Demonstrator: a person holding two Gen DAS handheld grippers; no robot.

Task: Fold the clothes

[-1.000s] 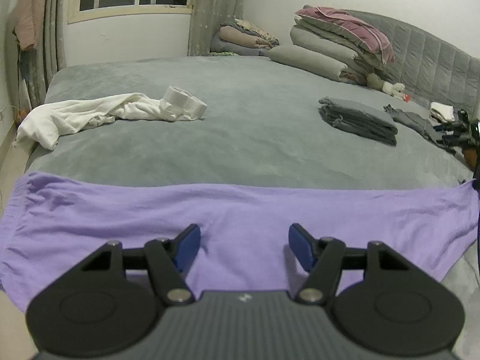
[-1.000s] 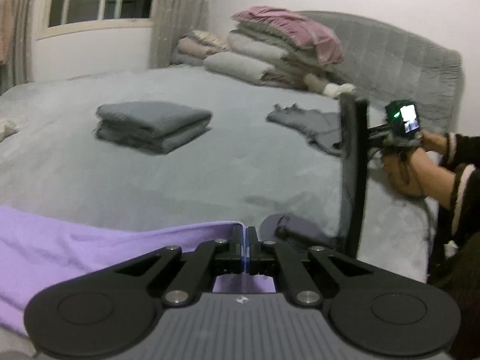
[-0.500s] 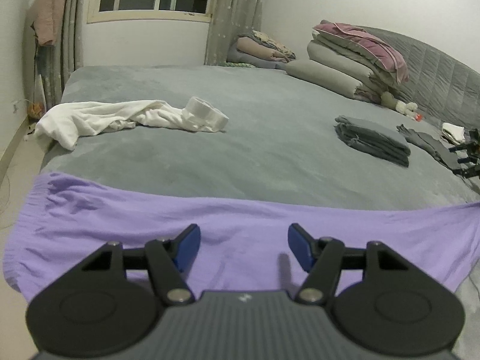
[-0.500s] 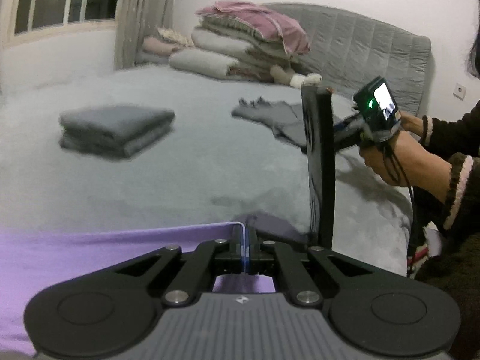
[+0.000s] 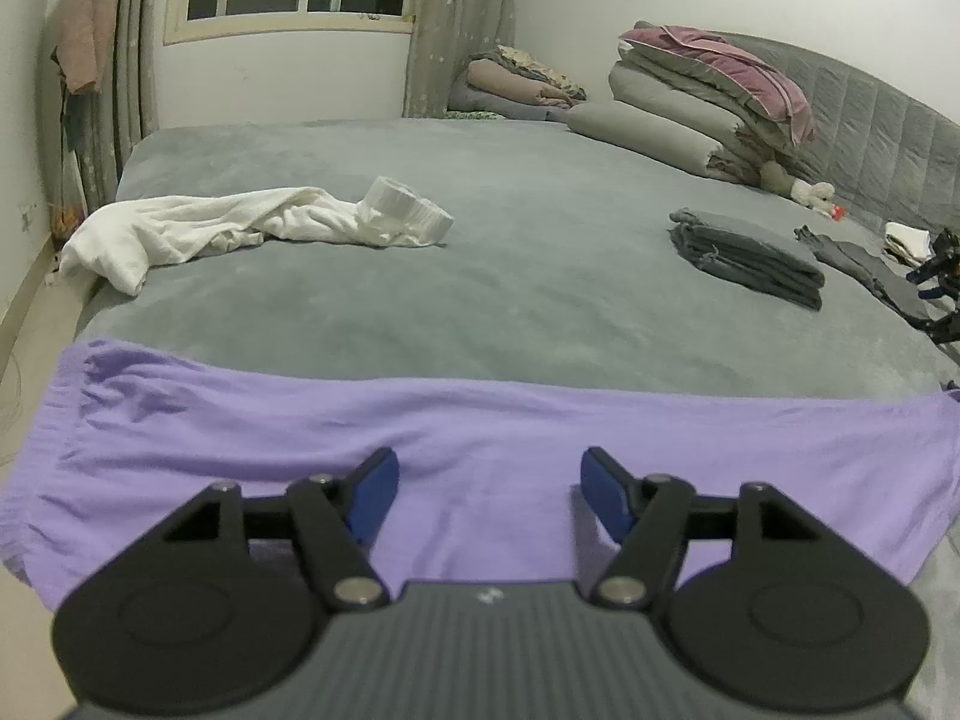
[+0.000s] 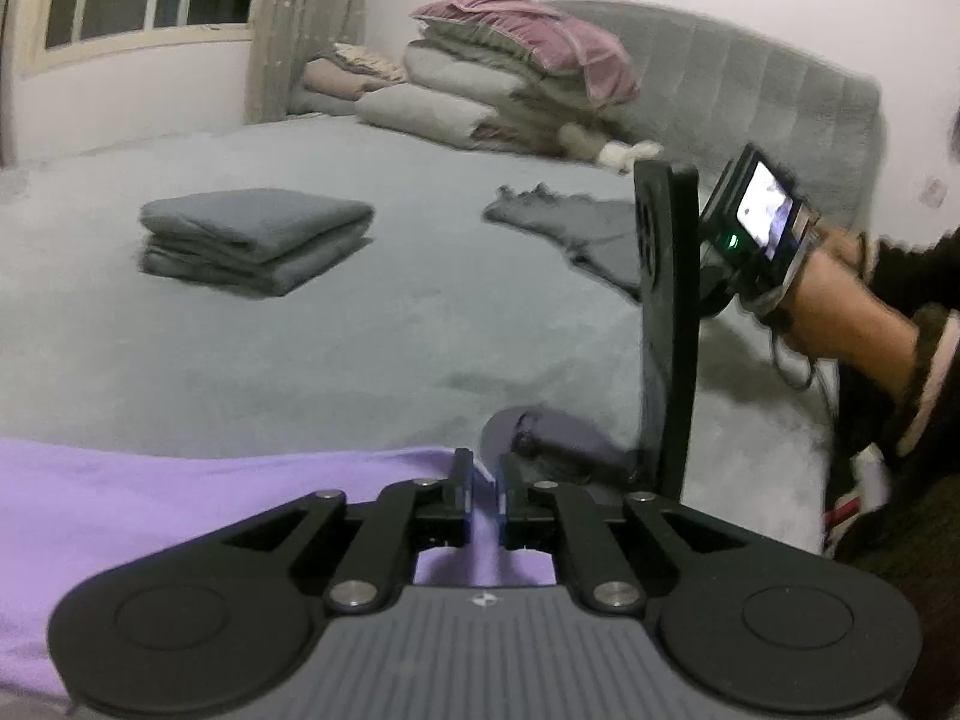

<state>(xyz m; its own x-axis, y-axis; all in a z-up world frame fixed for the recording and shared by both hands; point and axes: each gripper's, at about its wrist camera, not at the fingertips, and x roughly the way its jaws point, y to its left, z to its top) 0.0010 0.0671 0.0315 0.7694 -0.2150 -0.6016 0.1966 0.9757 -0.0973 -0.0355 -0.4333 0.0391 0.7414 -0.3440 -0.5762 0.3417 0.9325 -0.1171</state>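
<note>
A garment (image 5: 480, 438) lies spread along the bed's (image 5: 510, 276) near edge, under both tongs. Behind it to the left lies a crumpled cloth (image 5: 198, 228); to the right a folded stack (image 5: 747, 255), with a flat cloth (image 5: 864, 264) just beyond. Bedding (image 5: 702, 108) is piled at the far right against the headboard (image 5: 870, 144).

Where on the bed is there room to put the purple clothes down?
The bare middle of the bed, between the white garment, the folded grey stack and the purple garment along the near edge. Crowded by the headboard: piled quilts and a spread grey garment.
</note>
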